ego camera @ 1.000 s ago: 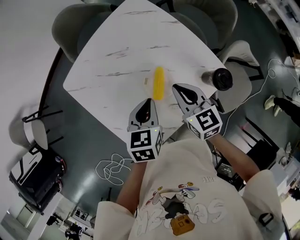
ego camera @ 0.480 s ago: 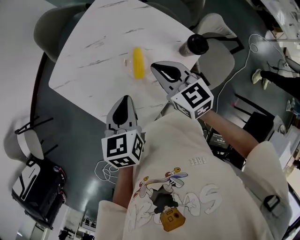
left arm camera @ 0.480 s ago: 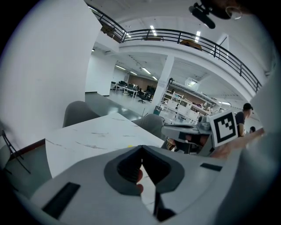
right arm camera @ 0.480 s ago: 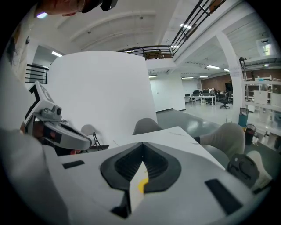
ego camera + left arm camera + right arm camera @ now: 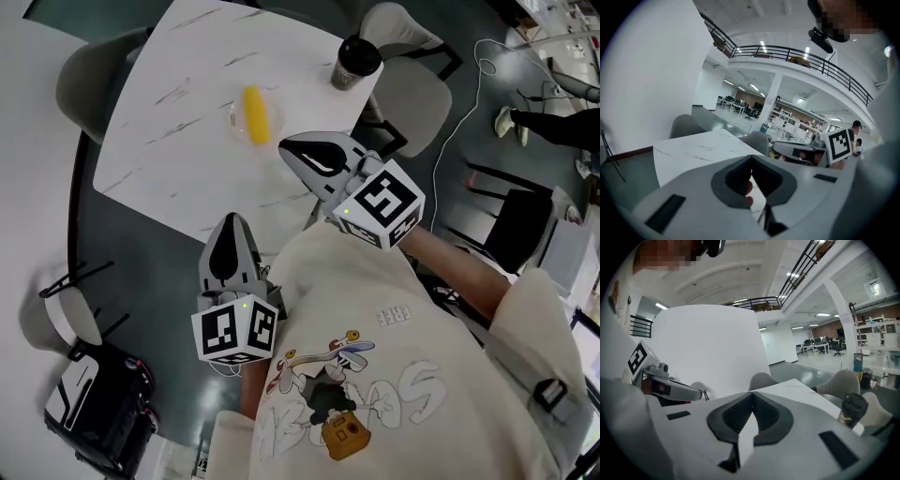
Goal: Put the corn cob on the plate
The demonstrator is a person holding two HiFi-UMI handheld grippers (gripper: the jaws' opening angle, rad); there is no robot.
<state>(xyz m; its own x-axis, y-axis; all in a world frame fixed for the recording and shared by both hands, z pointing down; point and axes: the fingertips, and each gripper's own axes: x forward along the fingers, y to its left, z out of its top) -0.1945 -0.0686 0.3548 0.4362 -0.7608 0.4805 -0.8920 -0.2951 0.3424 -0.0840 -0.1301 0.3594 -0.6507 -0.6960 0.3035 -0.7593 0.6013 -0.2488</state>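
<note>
Left gripper [image 5: 232, 225] and right gripper [image 5: 291, 147] are withdrawn further from the table [image 5: 169, 150], jaws closed on nothing (task judged complete), since the corn cob [image 5: 254, 114] is laid on the plate [image 5: 232, 121].

You have bare table [image 5: 178, 159] on every side of the plate [image 5: 233, 122] carrying the corn cob [image 5: 255, 114], and only the dark-lidded cup [image 5: 354, 58] stands in the way at the far right corner (well apart from the plate), with chairs [image 5: 417, 94] ringing the edges.
</note>
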